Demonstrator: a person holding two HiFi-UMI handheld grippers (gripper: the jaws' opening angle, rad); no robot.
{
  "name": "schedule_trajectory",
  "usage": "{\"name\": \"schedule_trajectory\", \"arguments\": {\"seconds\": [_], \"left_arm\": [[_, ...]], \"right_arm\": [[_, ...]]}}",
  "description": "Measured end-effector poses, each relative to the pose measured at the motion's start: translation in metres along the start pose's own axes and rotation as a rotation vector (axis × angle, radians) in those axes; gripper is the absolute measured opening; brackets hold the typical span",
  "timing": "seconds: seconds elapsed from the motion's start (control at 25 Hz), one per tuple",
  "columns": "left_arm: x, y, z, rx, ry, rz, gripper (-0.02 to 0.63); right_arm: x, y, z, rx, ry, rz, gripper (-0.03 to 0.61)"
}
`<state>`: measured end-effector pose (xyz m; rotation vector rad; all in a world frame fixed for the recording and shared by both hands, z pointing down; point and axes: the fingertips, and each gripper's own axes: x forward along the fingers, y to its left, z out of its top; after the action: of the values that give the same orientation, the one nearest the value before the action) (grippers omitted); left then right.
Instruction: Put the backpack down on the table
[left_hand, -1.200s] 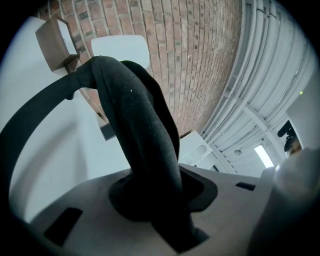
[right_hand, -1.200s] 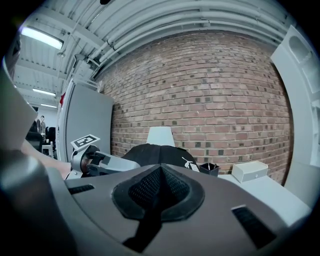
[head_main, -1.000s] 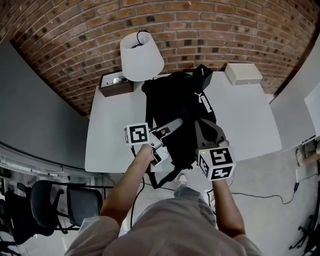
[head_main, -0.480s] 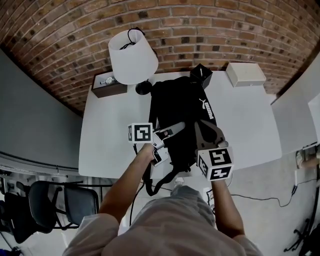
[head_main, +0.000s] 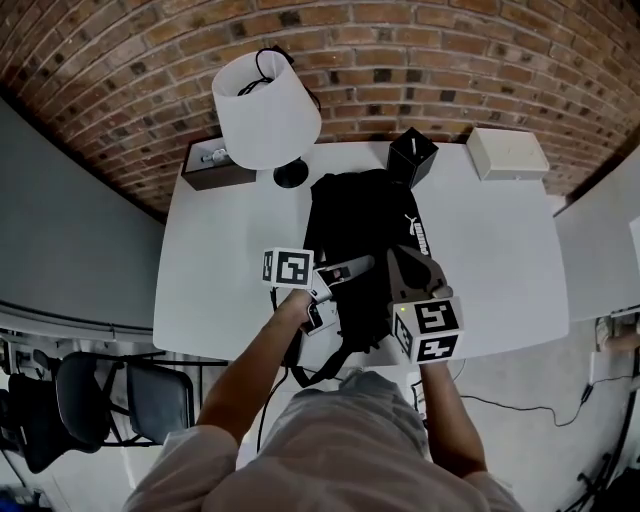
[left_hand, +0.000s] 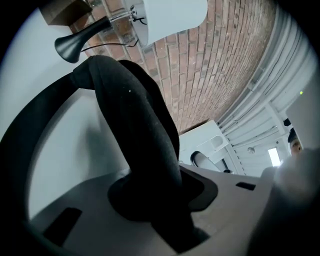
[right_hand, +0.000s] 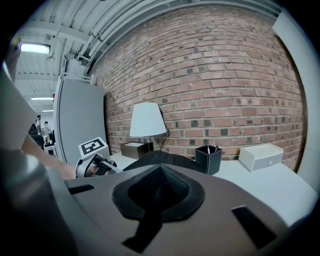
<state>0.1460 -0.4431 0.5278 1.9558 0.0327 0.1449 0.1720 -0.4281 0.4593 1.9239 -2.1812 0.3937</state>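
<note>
Overhead, your backpack (head_main: 362, 220) stretches across the table (head_main: 225, 270), its near end at both grippers. Next, left gripper view: your left gripper (head_main: 358, 266) pinches a padded strap (left_hand: 142, 130). Finally, right gripper view: your right gripper (head_main: 405, 262) clamps the backpack's black mesh.

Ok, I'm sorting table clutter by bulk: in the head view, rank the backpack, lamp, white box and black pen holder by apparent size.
1. backpack
2. lamp, standing nearer the camera
3. white box
4. black pen holder
</note>
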Motion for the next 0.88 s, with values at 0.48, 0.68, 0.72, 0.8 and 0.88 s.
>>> {"name": "schedule_trajectory", "arguments": {"seconds": [0.48, 0.68, 0.72, 0.8, 0.88], "left_arm": [[-0.003, 0.029, 0.007, -0.039, 0.021, 0.015, 0.129], [-0.004, 0.034, 0.007, -0.055, 0.027, 0.005, 0.133], [-0.005, 0.036, 0.007, -0.059, 0.028, 0.009, 0.135], [-0.008, 0.04, 0.006, -0.062, 0.032, 0.02, 0.14], [-0.009, 0.043, 0.006, -0.057, 0.035, 0.034, 0.146]], "right_arm": [[0.035, 0.007, -0.014, -0.014, 0.046, 0.064, 0.0], [0.041, 0.008, -0.016, -0.026, 0.057, 0.079, 0.0], [0.042, 0.009, -0.017, -0.028, 0.06, 0.082, 0.0], [0.044, 0.013, -0.018, -0.033, 0.066, 0.091, 0.0], [0.046, 0.017, -0.02, -0.038, 0.072, 0.1, 0.0]]}}
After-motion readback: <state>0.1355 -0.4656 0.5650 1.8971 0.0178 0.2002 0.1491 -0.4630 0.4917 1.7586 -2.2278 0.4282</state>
